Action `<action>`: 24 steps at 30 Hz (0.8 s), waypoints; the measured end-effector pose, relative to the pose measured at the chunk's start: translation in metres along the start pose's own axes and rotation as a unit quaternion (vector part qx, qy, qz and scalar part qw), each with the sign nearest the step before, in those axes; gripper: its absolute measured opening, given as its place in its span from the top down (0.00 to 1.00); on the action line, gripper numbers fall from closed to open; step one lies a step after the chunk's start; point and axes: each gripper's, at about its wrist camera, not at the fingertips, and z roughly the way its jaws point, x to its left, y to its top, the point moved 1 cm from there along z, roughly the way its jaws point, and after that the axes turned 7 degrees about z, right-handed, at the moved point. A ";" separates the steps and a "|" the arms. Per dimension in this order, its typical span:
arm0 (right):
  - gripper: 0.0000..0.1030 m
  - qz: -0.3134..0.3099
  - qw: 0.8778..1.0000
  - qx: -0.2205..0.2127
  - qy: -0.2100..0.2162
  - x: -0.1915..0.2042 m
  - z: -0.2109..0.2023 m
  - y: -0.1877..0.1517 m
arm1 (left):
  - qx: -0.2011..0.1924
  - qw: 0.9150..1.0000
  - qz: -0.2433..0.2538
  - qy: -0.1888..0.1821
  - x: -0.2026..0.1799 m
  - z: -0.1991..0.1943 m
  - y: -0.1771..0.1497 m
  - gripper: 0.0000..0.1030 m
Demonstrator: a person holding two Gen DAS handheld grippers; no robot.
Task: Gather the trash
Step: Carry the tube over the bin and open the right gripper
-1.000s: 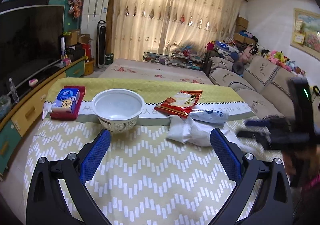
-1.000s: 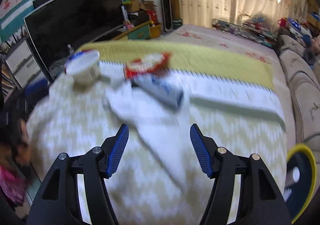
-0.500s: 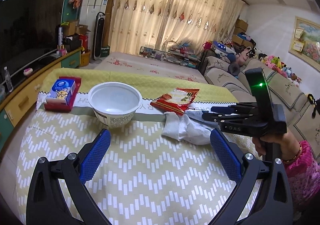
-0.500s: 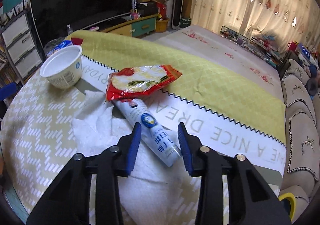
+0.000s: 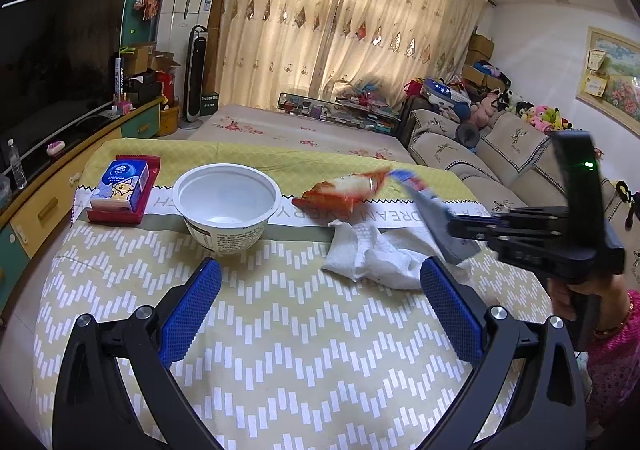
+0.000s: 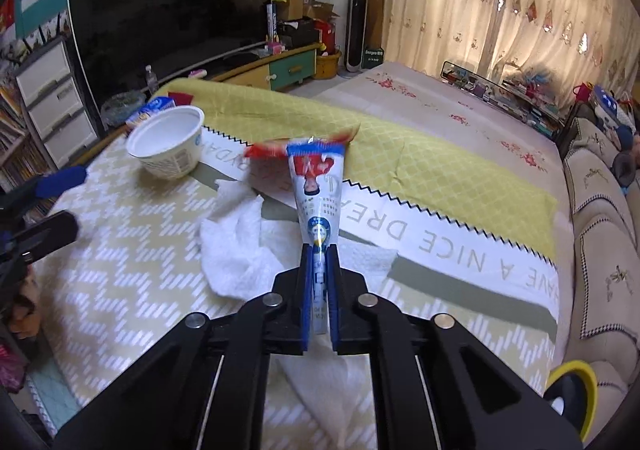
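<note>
Right gripper (image 6: 319,262) jaws just closed on tube (image 6: 318,189), lifting it toward 12 o'clock; first trash secured, left gripper (image 5: 320,298) open, idle.

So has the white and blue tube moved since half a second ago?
Yes. The tube lay flat on the white paper towel below the red wrapper; now the right gripper, just closed, pinches it with its far end raised off the towel.

A white-and-blue wrapper (image 6: 318,193) with a red end sits ahead of the blue-padded right claw (image 6: 320,286); white tissue (image 6: 236,246) to its left, on the surface's (image 6: 132,250) yellow-and-white zigzag cloth.
</note>
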 end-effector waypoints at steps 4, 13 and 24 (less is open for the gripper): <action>0.93 0.031 0.999 -0.019 -0.002 -0.017 -0.021 -0.009 | 0.002 1.000 0.004 0.001 -0.002 0.001 -0.001 0.05; 0.93 0.086 0.994 -0.070 -0.002 -0.045 -0.063 -0.024 | 0.010 1.000 0.015 0.005 -0.005 0.005 -0.003 0.05; 0.93 0.173 0.978 -0.085 -0.077 -0.115 -0.101 -0.075 | 0.017 0.999 0.033 -0.003 -0.015 0.009 -0.005 0.05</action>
